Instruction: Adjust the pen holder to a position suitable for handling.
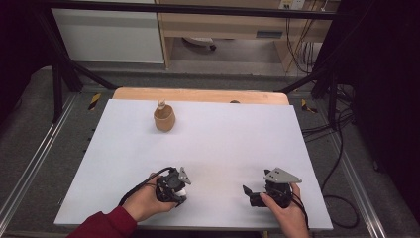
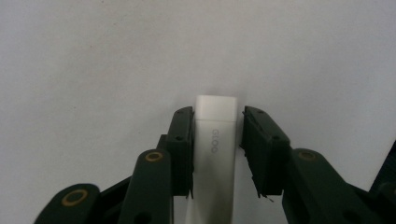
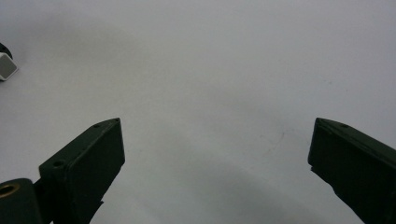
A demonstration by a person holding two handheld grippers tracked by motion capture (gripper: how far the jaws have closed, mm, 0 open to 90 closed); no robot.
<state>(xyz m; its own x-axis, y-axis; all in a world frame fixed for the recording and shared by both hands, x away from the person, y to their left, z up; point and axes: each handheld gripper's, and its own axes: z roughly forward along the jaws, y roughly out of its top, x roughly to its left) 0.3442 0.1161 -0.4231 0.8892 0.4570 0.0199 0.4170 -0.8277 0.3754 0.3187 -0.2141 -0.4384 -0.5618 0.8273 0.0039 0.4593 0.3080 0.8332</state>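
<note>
A white oblong block (image 2: 215, 140) with faint grey lettering lies on the white table sheet (image 1: 223, 144) between the jaws of my left gripper (image 2: 217, 144). The left-hand pad (image 2: 183, 140) lies against the block's side, while the right-hand pad (image 2: 261, 149) stands a sliver off it. From above, that gripper (image 1: 179, 191) sits low at the front left, tipped down onto the sheet in the person's hand. My right gripper (image 3: 215, 154) is open wide over bare sheet, nothing between its jaws. It rests at the front right (image 1: 250, 195). The white block (image 3: 6, 66) shows at that view's far left edge.
A tan wooden cup (image 1: 164, 119) with a small pale piece standing in it is at the back left of the sheet. A wooden table edge (image 1: 198, 94) runs behind the sheet. Black frame bars and cables flank the table.
</note>
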